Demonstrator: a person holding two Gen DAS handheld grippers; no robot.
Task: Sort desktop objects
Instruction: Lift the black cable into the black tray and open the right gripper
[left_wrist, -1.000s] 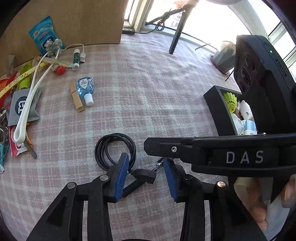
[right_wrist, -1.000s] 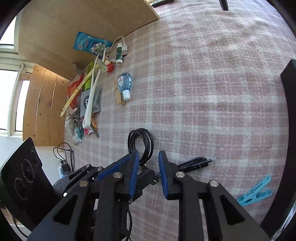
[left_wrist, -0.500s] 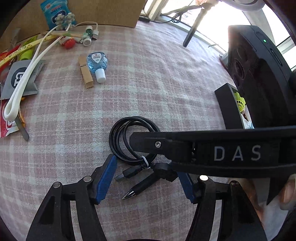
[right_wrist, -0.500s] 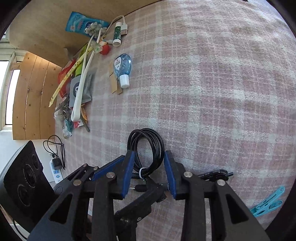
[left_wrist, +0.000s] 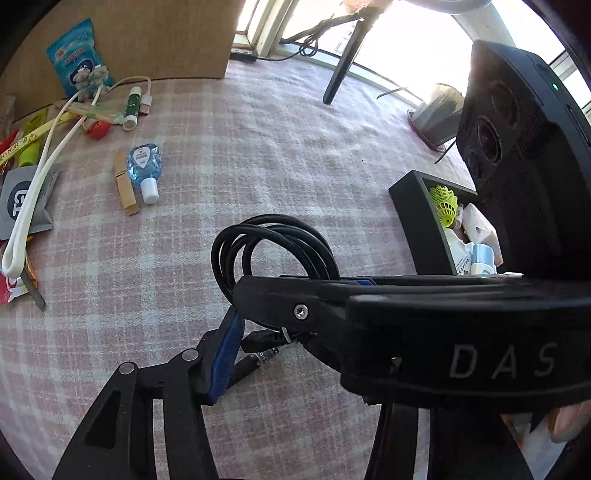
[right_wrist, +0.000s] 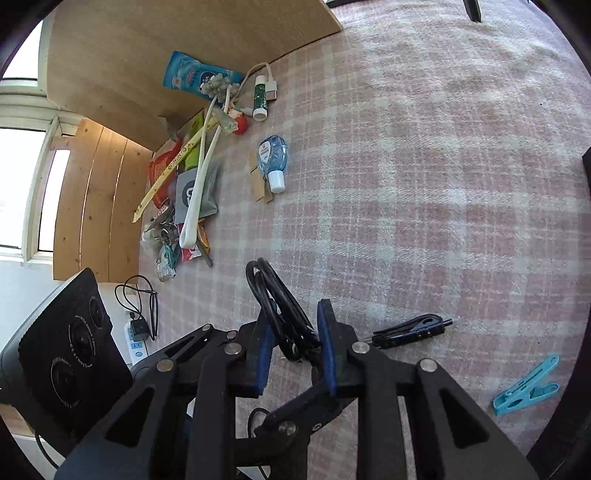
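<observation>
A coiled black cable (right_wrist: 275, 306) stands tipped on edge above the pink checked cloth (right_wrist: 424, 184). My right gripper (right_wrist: 295, 345) is closing, and its blue pads (right_wrist: 264, 349) press the coil's bundled end from both sides. In the left wrist view the coil (left_wrist: 273, 240) loops up behind the right gripper's black finger. My left gripper (left_wrist: 295, 343) is closing too, with one blue pad (left_wrist: 225, 354) beside the cable's plug ends (left_wrist: 258, 339) and not touching them. Its other finger is hidden behind the right gripper. A black bin (left_wrist: 421, 225) holds a yellow shuttlecock (left_wrist: 445, 201).
A black pen (right_wrist: 410, 328) and a blue clothes peg (right_wrist: 526, 387) lie right of the right gripper. A blue sanitiser bottle (right_wrist: 272, 158) and a wooden peg (left_wrist: 125, 184) lie mid-cloth. A pile with a white cable (left_wrist: 33, 199) sits by the wooden board.
Both pairs of jaws stood wider half a second ago and have narrowed. The coil lay flat on the cloth then; now it is pinched by the right pads and tipped up on edge.
</observation>
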